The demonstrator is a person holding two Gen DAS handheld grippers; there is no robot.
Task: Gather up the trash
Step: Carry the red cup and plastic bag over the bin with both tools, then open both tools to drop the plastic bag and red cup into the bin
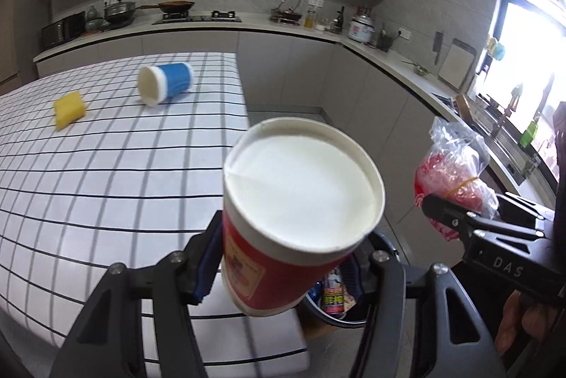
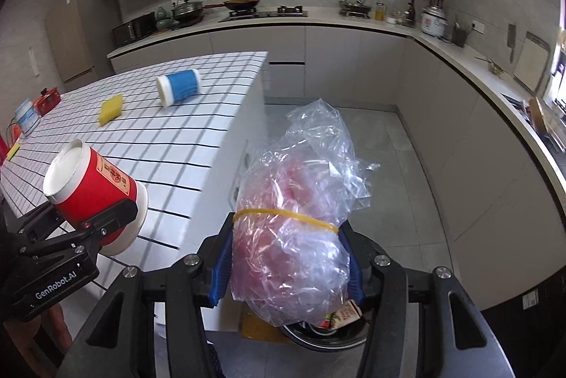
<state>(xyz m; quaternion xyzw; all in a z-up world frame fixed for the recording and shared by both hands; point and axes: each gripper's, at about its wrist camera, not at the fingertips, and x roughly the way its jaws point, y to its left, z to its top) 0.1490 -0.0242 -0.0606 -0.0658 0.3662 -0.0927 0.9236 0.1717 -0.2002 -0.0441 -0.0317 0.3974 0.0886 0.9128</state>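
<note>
The left hand-held gripper (image 1: 283, 268) is clamped on a red paper cup (image 1: 300, 211), its blue pads pressing the cup's sides. The cup's long axis runs along the fingers, white base forward and rim toward the camera, as the right wrist view shows. The right hand-held gripper (image 2: 286, 265) is clamped on a clear plastic bag (image 2: 297, 219) with red contents, cinched by a yellow rubber band (image 2: 283, 213). Its long axis also runs forward along the fingers. Both loads hang just off the near corner of the grid-patterned surface (image 1: 106, 166), over the floor. The relation that matters is downward: a dark round bin (image 2: 325, 333) with printed wrappers already inside sits low on the floor beside that corner, directly beneath the bag and showing just under the cup in the left wrist view. The right hand-held gripper looks the better centred over the bin's mouth, with the left one a little toward the surface's edge, so the bag seems likelier to drop cleanly. A blue paper cup (image 1: 166, 82) lying on its side and a yellow sponge (image 1: 70, 109) remain farther back on the surface, well apart from both grippers.
</note>
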